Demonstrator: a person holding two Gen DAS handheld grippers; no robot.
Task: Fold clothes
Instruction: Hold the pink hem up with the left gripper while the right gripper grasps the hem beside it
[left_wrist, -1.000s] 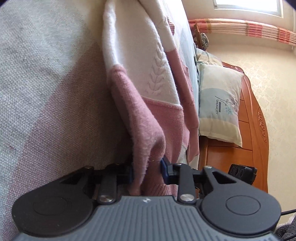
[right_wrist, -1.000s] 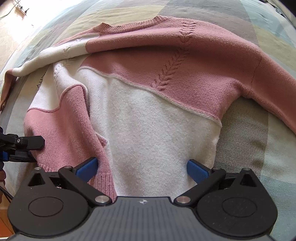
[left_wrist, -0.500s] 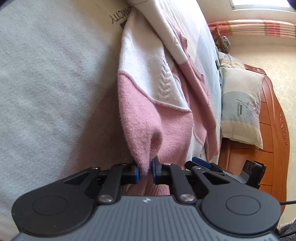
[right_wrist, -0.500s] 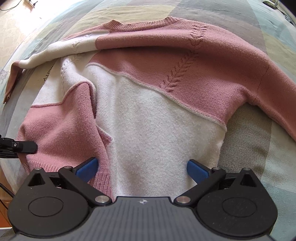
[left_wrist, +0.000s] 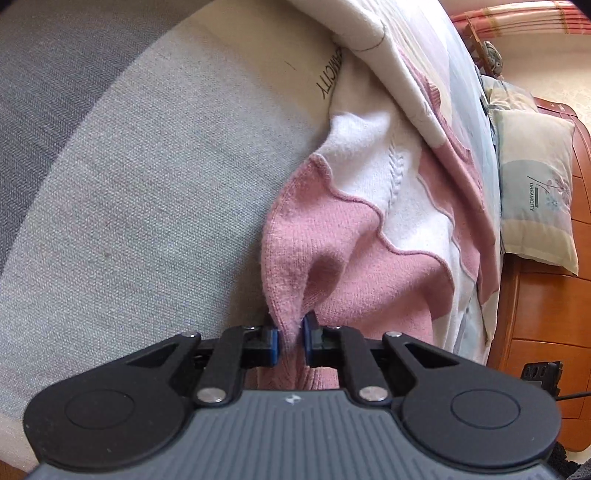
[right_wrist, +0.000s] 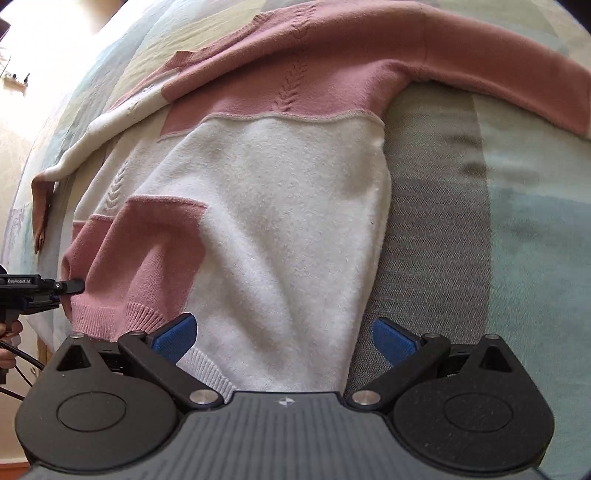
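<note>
**Sweater corner pinched at bed edge**

On the bed (left_wrist: 155, 206), left wrist view: the left gripper (left_wrist: 290, 341) is clamped on a pink fold at the lower corner of the pink-and-white sweater (left_wrist: 369, 229). Its own body cuts off the hem below the pads. A pillow (left_wrist: 535, 192) stands beyond.

Right wrist view: the right gripper (right_wrist: 282, 338) stands wide apart over the white hem, holding nothing. The sweater (right_wrist: 277, 229) lies spread on the bed (right_wrist: 461, 221), its right sleeve running out of frame.
</note>
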